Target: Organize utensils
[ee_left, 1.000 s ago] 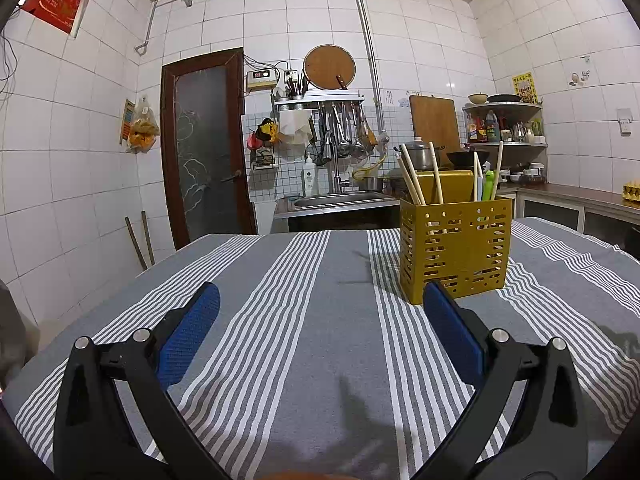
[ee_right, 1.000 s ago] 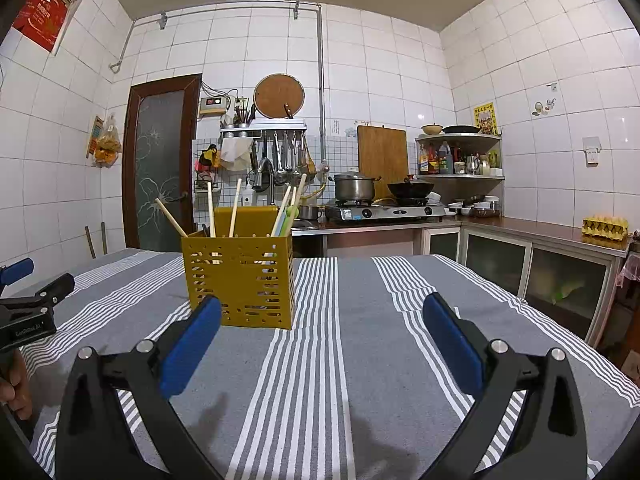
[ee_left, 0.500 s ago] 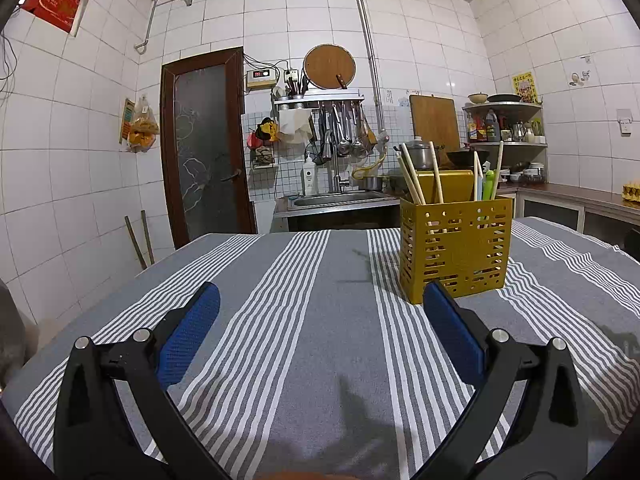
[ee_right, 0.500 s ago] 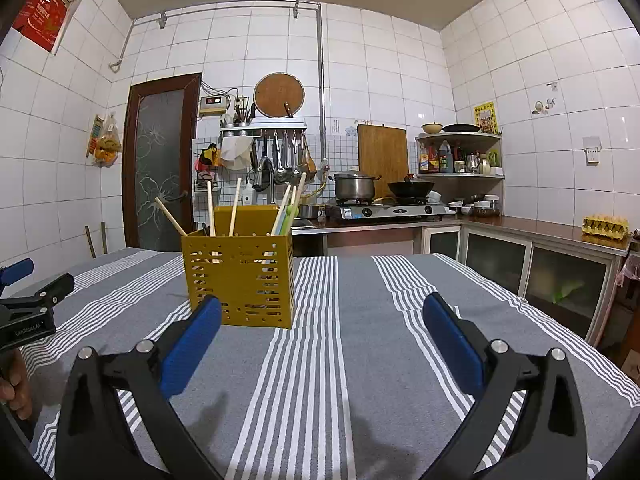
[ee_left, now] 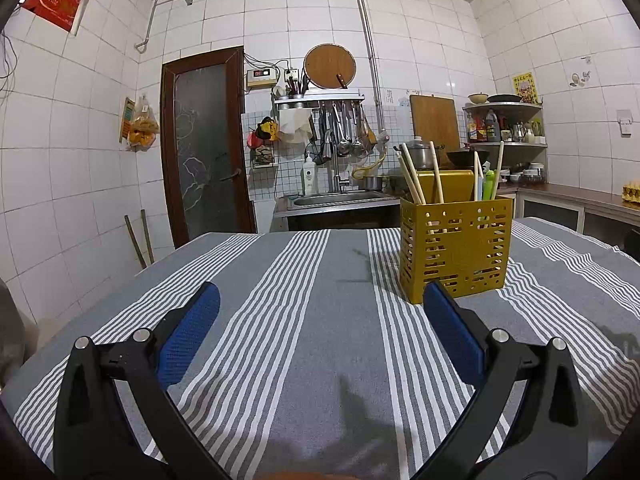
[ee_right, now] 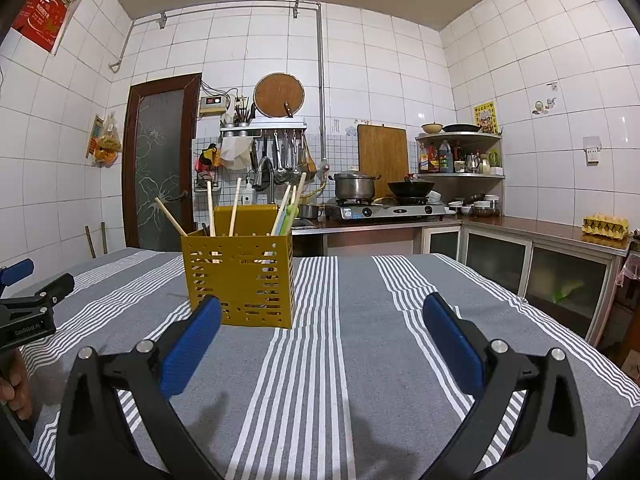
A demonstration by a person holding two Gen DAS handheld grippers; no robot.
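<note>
The yellow utensil holder (ee_left: 455,247) stands upright on the striped tablecloth (ee_left: 312,320), chopsticks (ee_left: 412,178) leaning inside. My left gripper (ee_left: 320,300) and right gripper (ee_right: 322,312) hover before the holder, both spread wide, empty.

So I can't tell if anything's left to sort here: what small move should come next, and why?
Probably ease the left tool forward toward the yellow holder to check it. Both tools are open and empty, the chopsticks already stand inside it, and no loose utensil shows on the striped cloth. The right tool can wait.
</note>
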